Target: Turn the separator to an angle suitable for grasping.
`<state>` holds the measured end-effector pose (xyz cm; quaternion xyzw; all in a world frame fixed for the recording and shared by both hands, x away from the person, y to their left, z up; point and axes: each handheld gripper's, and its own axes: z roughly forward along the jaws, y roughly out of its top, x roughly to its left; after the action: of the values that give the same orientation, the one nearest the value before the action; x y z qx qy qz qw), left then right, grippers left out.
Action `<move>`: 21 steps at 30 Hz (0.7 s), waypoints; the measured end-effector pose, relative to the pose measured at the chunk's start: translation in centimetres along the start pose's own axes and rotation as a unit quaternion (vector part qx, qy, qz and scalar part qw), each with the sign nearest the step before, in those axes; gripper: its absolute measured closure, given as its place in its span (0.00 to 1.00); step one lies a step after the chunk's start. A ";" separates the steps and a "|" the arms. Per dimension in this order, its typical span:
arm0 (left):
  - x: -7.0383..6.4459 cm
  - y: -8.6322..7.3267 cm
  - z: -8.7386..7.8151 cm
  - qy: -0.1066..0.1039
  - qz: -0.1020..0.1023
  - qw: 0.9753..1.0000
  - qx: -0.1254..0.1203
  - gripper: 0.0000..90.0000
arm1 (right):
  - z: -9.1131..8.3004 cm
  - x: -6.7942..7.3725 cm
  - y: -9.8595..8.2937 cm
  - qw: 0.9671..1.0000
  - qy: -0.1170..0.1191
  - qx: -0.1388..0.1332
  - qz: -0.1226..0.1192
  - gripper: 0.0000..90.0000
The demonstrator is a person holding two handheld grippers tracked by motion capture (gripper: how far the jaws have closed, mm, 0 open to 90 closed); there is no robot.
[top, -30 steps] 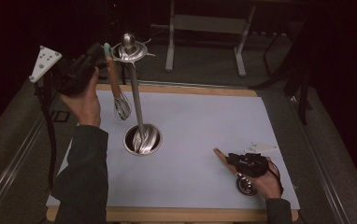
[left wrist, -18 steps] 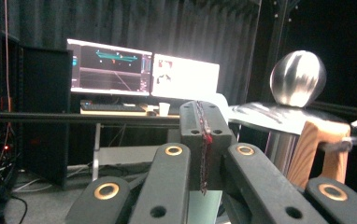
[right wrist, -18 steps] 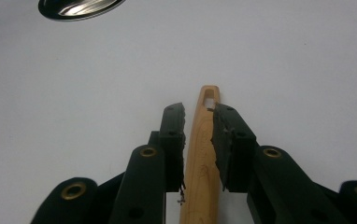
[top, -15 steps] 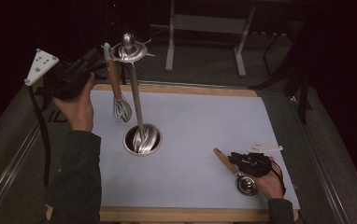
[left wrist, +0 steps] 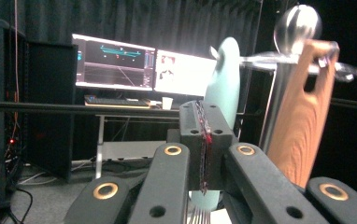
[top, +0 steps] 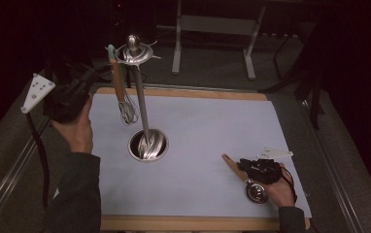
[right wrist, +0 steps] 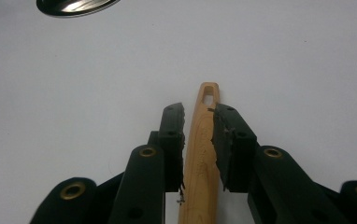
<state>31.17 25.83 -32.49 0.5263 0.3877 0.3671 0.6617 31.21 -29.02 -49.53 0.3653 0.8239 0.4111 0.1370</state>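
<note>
In the high view, a metal stand (top: 140,92) rises from a round base on the white mat (top: 208,131). A whisk (top: 124,94) with a wooden handle hangs from its top ring. The left gripper (top: 84,82) is held up beside the whisk's handle. The right gripper (top: 244,165) lies low on the mat over a wooden-handled ladle (top: 249,182).

In the left gripper view, the jaws are pressed together, with the whisk handle (left wrist: 303,116) just beyond.

In the right gripper view, the jaws pinch the ladle handle (right wrist: 201,154).
</note>
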 end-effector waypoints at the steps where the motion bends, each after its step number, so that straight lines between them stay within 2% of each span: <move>1: -0.1 -0.4 -0.3 0.000 0.000 1.000 -0.002 0.99 | 0.0 0.0 0.0 1.000 0.000 0.001 0.000 0.81; 2: -0.1 -0.4 -0.3 0.000 0.000 1.000 -0.002 0.99 | 0.0 0.0 0.0 1.000 0.000 0.001 0.000 0.81; 5: -0.2 -2.3 -1.4 -0.004 -0.006 1.000 -0.005 0.99 | 0.1 0.1 0.0 1.000 0.002 0.001 -0.001 0.81; 7: -0.2 -3.4 -1.9 -0.009 -0.007 1.000 0.002 0.99 | 0.1 0.1 0.0 1.000 0.002 0.003 -0.002 0.80; 8: -0.2 -3.4 -1.9 -0.009 -0.007 1.000 0.002 0.98 | 0.1 0.1 0.0 1.000 0.002 0.003 -0.002 0.80; 9: -0.4 -5.1 -2.4 -0.013 -0.006 1.000 0.015 0.98 | 0.2 0.1 0.0 1.000 0.001 0.004 -0.002 0.80; 10: -0.5 -5.7 -2.5 -0.014 -0.002 1.000 0.022 0.97 | 0.2 0.0 0.0 1.000 -0.004 0.006 -0.004 0.80; 15: -0.9 -8.9 -3.1 -0.020 -0.009 0.999 0.048 0.97 | -0.1 -0.2 0.0 1.000 -0.006 0.004 -0.002 0.80; 16: -1.0 -9.5 -3.1 -0.018 -0.005 0.998 0.058 0.97 | -0.1 -0.2 0.0 1.000 -0.006 0.004 -0.002 0.80; 21: -0.9 -12.8 -3.3 -0.018 -0.008 0.994 0.109 0.96 | 0.0 -0.1 0.1 1.000 -0.004 0.007 -0.003 0.80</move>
<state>28.77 24.15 -45.39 0.5990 0.4174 0.3077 0.6101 31.36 -29.09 -49.41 0.3652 0.8273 0.4036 0.1389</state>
